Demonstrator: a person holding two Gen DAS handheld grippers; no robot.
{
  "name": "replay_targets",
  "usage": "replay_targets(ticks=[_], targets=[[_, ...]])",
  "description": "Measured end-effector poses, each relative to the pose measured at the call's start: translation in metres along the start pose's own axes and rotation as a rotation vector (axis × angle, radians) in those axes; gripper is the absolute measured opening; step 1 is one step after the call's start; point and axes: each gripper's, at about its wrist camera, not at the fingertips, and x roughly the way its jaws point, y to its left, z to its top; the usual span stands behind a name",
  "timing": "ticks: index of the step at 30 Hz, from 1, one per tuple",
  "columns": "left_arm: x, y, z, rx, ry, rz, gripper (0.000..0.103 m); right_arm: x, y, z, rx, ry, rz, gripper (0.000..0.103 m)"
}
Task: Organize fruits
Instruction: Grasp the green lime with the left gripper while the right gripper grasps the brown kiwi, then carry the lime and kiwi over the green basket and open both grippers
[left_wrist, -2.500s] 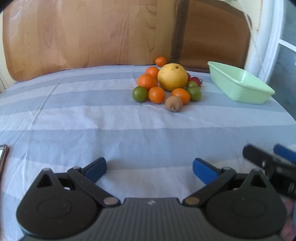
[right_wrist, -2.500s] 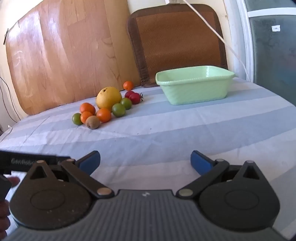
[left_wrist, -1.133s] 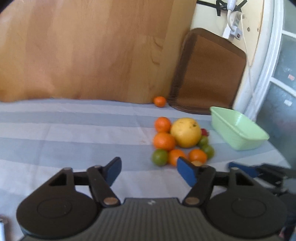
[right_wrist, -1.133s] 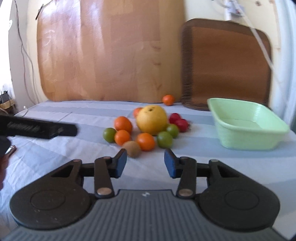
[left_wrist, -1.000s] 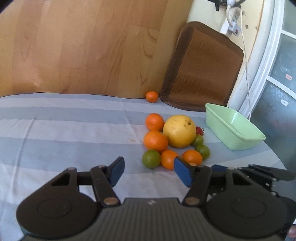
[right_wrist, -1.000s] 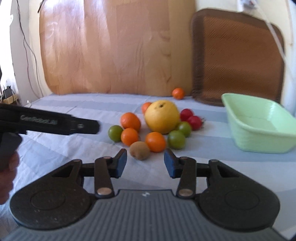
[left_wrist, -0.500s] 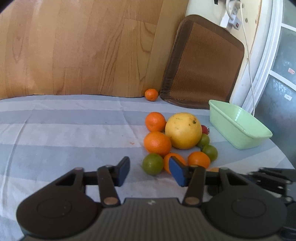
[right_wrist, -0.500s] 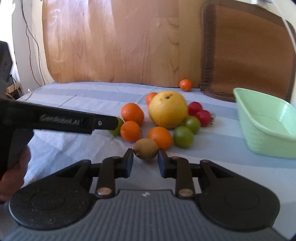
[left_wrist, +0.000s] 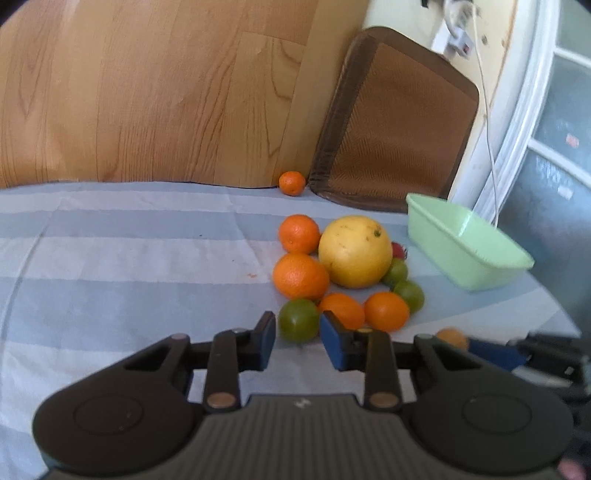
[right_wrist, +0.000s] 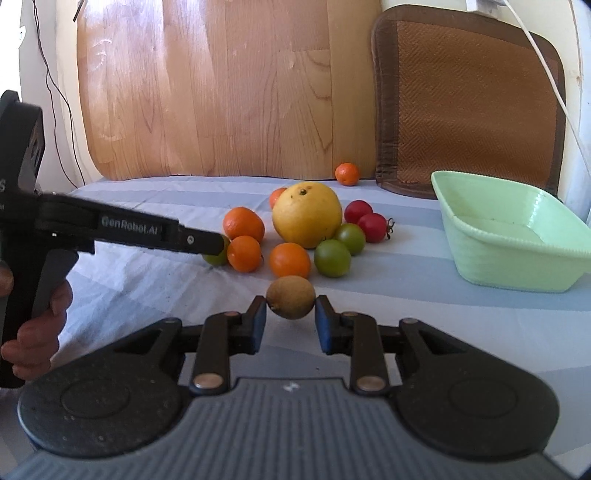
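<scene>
A pile of fruit lies on the striped cloth: a big yellow grapefruit (right_wrist: 306, 214), several oranges, green limes and two red tomatoes (right_wrist: 371, 227). My right gripper (right_wrist: 290, 317) is shut on a brown kiwi (right_wrist: 290, 297), held just in front of the pile. My left gripper (left_wrist: 297, 338) has its jaws narrowed around a green lime (left_wrist: 298, 319) at the pile's near left; whether the pads touch it I cannot tell. The left gripper also shows in the right wrist view (right_wrist: 207, 242), reaching in from the left. A pale green tub (right_wrist: 513, 254) stands to the right, empty.
One small orange (right_wrist: 347, 173) lies apart at the back by the wooden board. A brown mat (right_wrist: 469, 99) leans on the wall behind the tub. A white cable hangs beside it. The table edge curves off to the right past the tub.
Both grippers moved forward to the pile and their jaws narrowed. The right one closed on the kiwi and has it between its pads. The left one now brackets the green lime.
</scene>
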Motion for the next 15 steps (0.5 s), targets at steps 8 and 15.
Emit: replay_targets(ticks=[8,15], targets=[[0.013,0.000,0.006,0.033,0.014,-0.011,0.028,0.001,0.000,-0.001,-0.008,0.000,-0.009,0.031],[-0.017,-0.005,-0.003,-0.012,-0.017,-0.035,0.028,-0.008,-0.002,-0.002,-0.017,-0.026,-0.014,0.031]])
